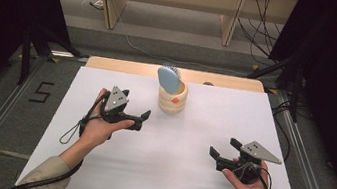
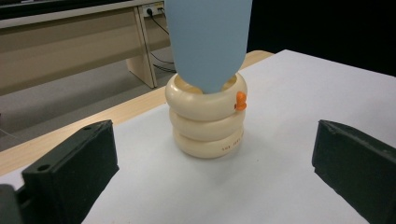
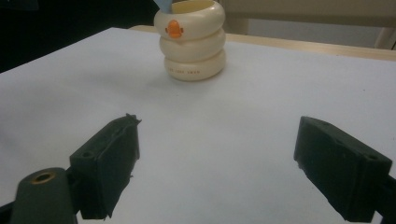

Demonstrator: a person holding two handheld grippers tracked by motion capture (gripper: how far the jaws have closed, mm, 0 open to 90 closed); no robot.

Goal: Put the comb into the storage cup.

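Note:
A cream holder [image 1: 172, 101] made of three stacked rings, with a small orange mark near its rim, stands upright at the far middle of the white table [image 1: 169, 175]. A light-blue hairbrush [image 1: 169, 78] stands in it, bristles facing away. My left gripper [image 1: 141, 120] is open and empty, a short way to the holder's front left, jaws pointing toward it. In the left gripper view the holder [image 2: 205, 119] and brush [image 2: 208, 42] sit centred ahead of the gripper [image 2: 212, 186]. My right gripper [image 1: 224, 148] is open and empty at the near right; its view shows the holder [image 3: 191, 44] farther off.
The table's wooden far edge [image 1: 125, 66] lies just behind the holder. Black stands [image 1: 26, 53] flank the table on both sides, and cables [image 1: 261, 32] trail on the floor behind. A "5" mark [image 1: 41, 91] is on the floor at the left.

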